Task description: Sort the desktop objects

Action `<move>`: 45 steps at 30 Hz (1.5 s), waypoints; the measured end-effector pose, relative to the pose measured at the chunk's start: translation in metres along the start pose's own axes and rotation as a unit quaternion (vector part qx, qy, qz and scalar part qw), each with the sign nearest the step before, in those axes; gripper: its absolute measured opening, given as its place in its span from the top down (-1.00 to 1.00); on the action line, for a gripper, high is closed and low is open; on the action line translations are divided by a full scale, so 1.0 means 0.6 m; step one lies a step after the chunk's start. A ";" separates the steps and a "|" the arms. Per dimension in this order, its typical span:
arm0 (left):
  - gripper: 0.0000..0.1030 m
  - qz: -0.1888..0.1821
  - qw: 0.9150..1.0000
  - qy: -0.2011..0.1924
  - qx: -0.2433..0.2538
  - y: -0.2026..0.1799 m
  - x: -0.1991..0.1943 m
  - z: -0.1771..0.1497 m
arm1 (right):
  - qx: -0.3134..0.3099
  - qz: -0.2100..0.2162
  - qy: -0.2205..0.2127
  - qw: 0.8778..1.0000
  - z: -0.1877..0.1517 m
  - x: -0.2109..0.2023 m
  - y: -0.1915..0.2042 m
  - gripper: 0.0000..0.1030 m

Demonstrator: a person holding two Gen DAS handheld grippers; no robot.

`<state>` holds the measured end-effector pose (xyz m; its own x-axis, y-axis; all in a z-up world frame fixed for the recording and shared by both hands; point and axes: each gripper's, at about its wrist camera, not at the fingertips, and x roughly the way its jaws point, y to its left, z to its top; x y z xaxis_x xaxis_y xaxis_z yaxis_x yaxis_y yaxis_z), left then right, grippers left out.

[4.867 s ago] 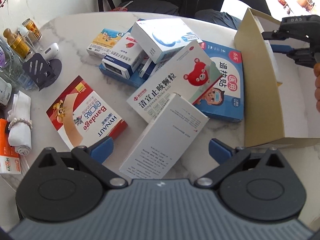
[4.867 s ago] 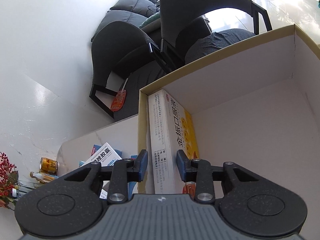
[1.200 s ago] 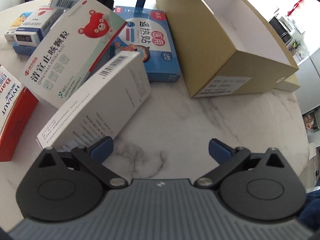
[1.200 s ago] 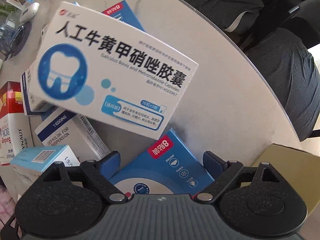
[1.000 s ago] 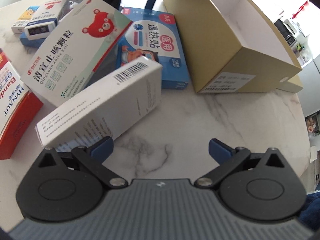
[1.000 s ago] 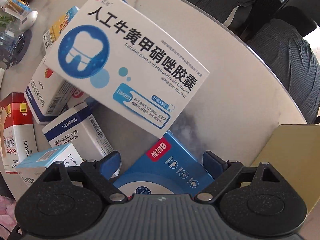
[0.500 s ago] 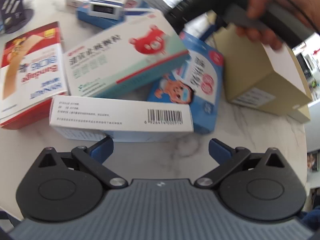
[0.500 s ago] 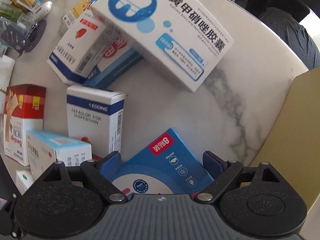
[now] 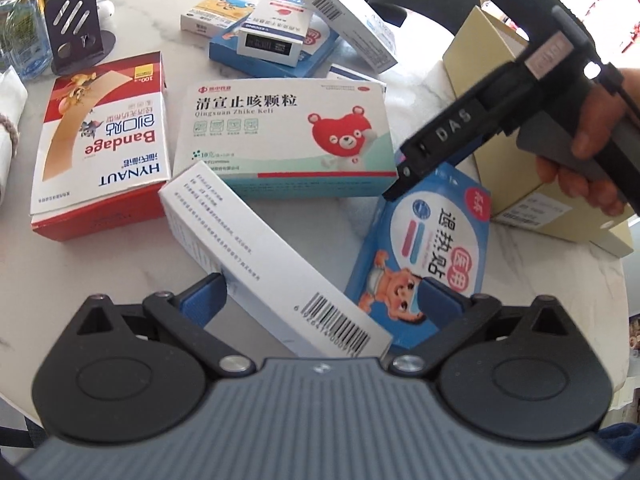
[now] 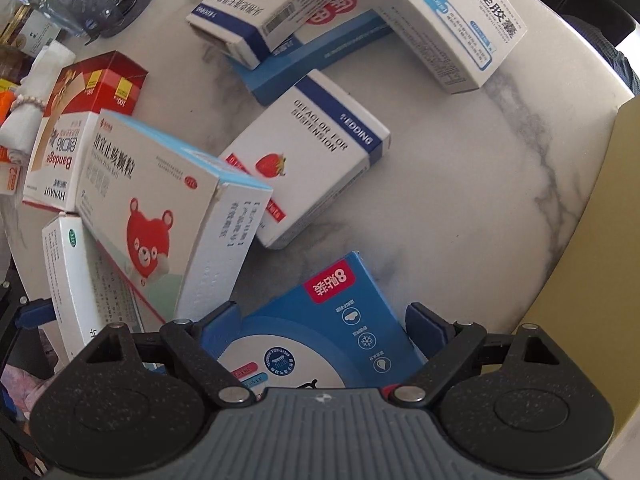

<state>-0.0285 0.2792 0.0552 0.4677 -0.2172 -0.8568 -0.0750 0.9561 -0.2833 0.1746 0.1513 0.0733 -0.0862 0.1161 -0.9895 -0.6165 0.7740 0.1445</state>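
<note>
My left gripper (image 9: 320, 296) is open low over the marble table (image 9: 100, 280). A long white barcode box (image 9: 260, 256) lies slantwise between its fingers, against the left pad, with a gap to the right pad. My right gripper (image 10: 322, 322) is shut on a blue fever-patch box (image 10: 340, 320), which fills the gap between its pads. In the left wrist view that blue box (image 9: 432, 248) lies right of the white box, its far end under the right gripper's black body, held by a hand. A tan cardboard box (image 9: 520, 184) stands at the right.
A bear-print box (image 9: 280, 132) and a red bandage box (image 9: 100, 140) lie beyond the white box. A strawberry EDDING box (image 10: 312, 160) and a tooth-print box (image 10: 460, 20) sit farther back on stacked boxes. Bottles and a black stand (image 9: 76, 32) crowd the far left.
My left gripper has moved in on the white box, which now lies between its fingers. The right gripper has drawn back from the tooth-print box, carrying the blue box along.
</note>
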 end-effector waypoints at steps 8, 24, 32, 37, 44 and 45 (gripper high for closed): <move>-1.00 -0.018 1.000 0.009 0.018 0.000 -0.012 -0.019 | -0.019 -0.031 -0.035 0.999 -0.046 -0.020 0.033 -0.77; -1.00 0.004 0.996 -0.034 0.079 -0.138 -0.091 -0.113 | -0.082 -0.016 -0.173 0.981 -0.214 -0.080 0.092 -0.78; -1.00 0.041 0.990 -0.038 0.127 -0.183 -0.079 -0.122 | -0.084 0.025 -0.250 0.964 -0.306 -0.138 0.085 -0.79; -1.00 0.046 0.984 -0.043 0.167 -0.209 -0.032 -0.089 | 0.006 0.032 -0.268 0.963 -0.358 -0.164 0.023 -0.85; -1.00 0.085 0.972 -0.012 0.219 -0.220 0.056 -0.058 | 0.112 0.034 -0.234 0.965 -0.413 -0.126 -0.041 -0.85; -1.00 0.087 0.971 -0.005 0.223 -0.218 0.063 -0.056 | 0.130 0.037 -0.230 0.964 -0.417 -0.119 -0.043 -0.85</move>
<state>-0.0308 0.1391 0.0452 0.4900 -0.0446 -0.8706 0.2335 0.9689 0.0818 0.0012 -0.0327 0.1389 0.2714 0.3936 -0.8783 -0.3994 0.8763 0.2693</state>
